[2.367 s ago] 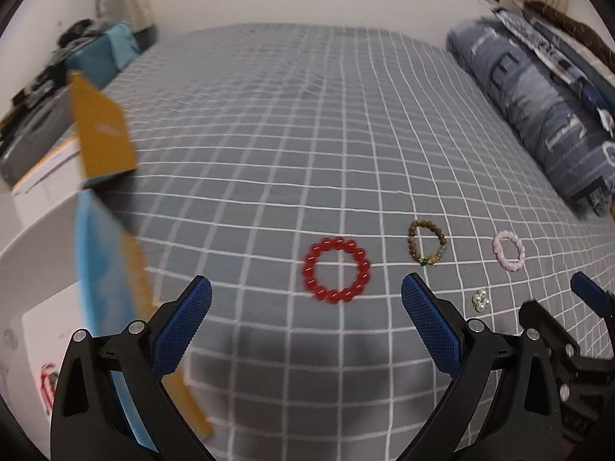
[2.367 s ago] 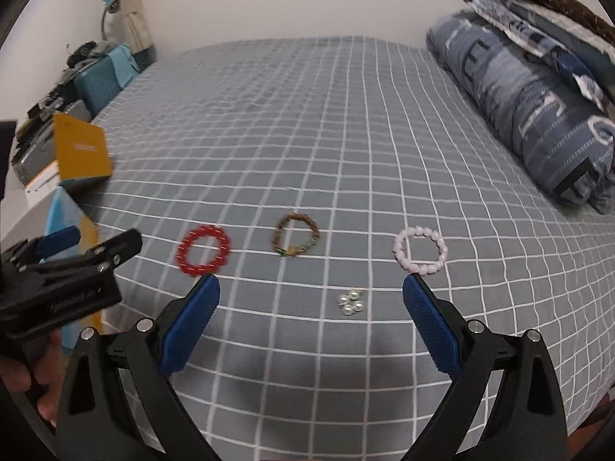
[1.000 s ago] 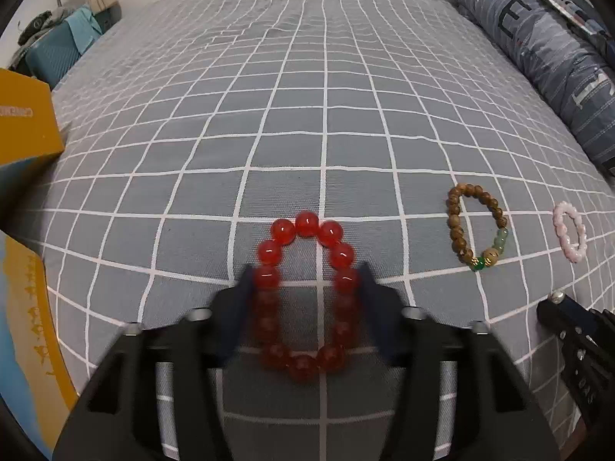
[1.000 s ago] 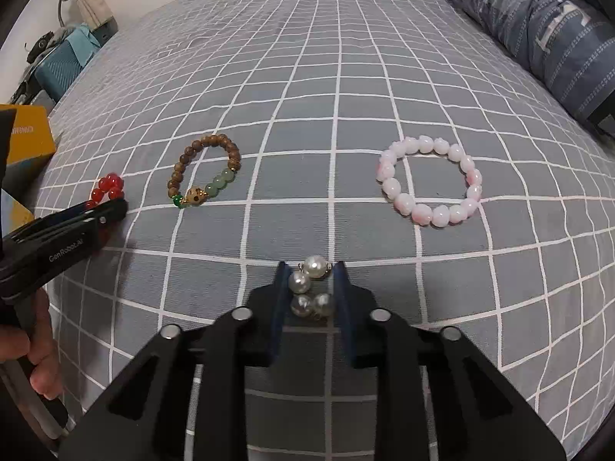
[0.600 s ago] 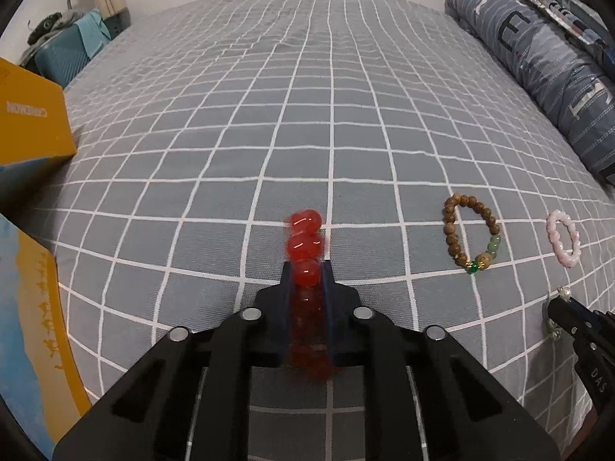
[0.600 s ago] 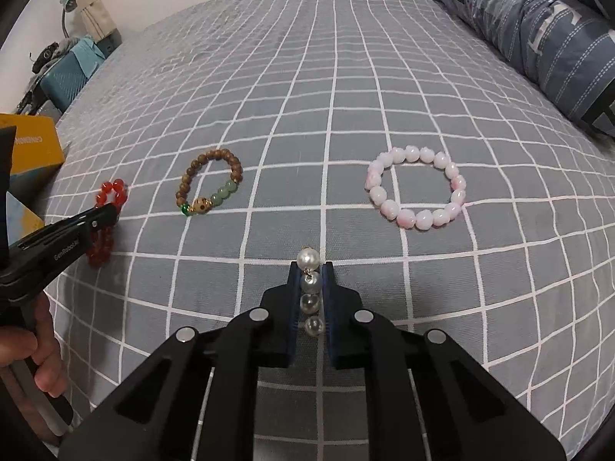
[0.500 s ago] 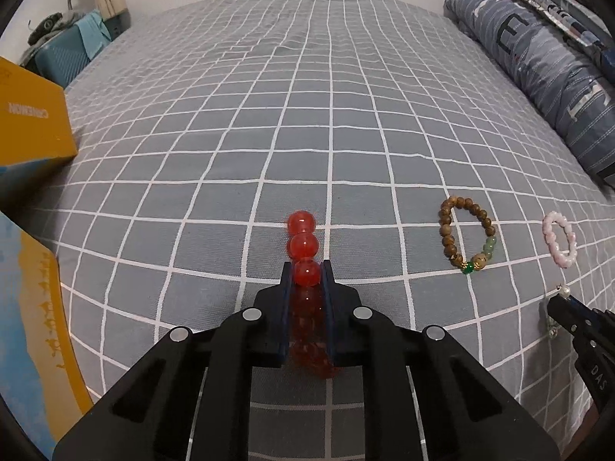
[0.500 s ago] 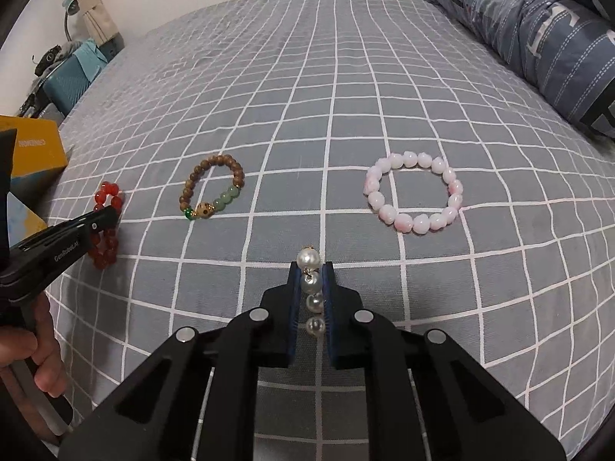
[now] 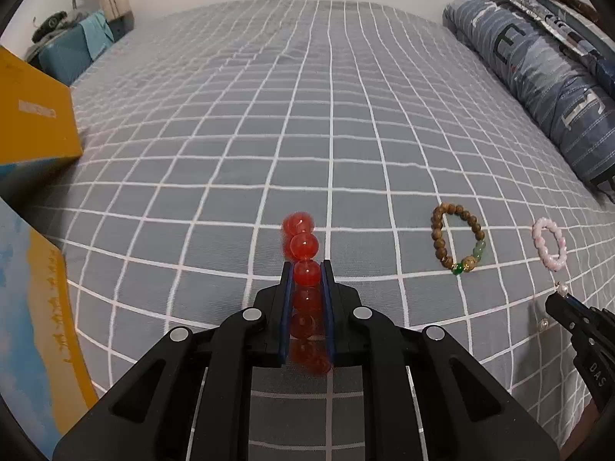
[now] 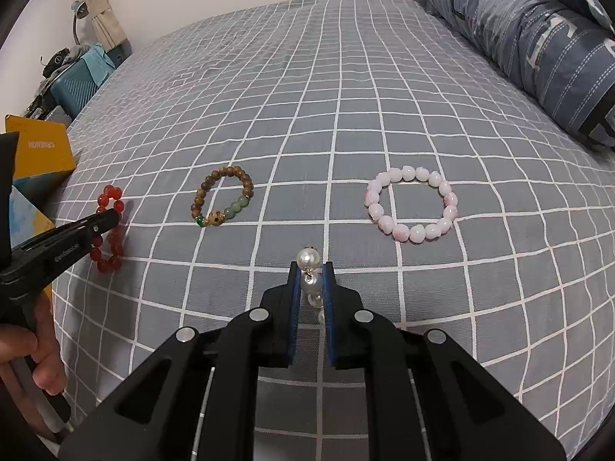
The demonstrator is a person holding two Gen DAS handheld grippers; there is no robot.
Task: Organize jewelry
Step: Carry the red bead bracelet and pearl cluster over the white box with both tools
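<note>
My left gripper (image 9: 306, 269) is shut on the red bead bracelet (image 9: 303, 246) and holds it edge-on above the grey checked bed; it also shows in the right wrist view (image 10: 109, 226). My right gripper (image 10: 311, 269) is shut on the pearl piece (image 10: 308, 259), lifted off the cover; it shows at the right edge of the left wrist view (image 9: 561, 290). The brown wooden bracelet with green beads (image 10: 223, 201) and the pink bead bracelet (image 10: 411, 205) lie flat on the bed ahead, also seen in the left wrist view as brown (image 9: 457, 240) and pink (image 9: 549, 244).
A yellow and blue box (image 9: 34, 123) stands at the bed's left edge, with a second printed box (image 9: 42, 326) nearer. A rolled blue quilt (image 10: 538, 38) lies along the right side. A teal case and clutter (image 10: 77, 84) sit beyond the far left corner.
Both grippers closed on their pieces about a second ago and have since lifted them slightly and pulled back. The brown and pink bracelets have not moved.
</note>
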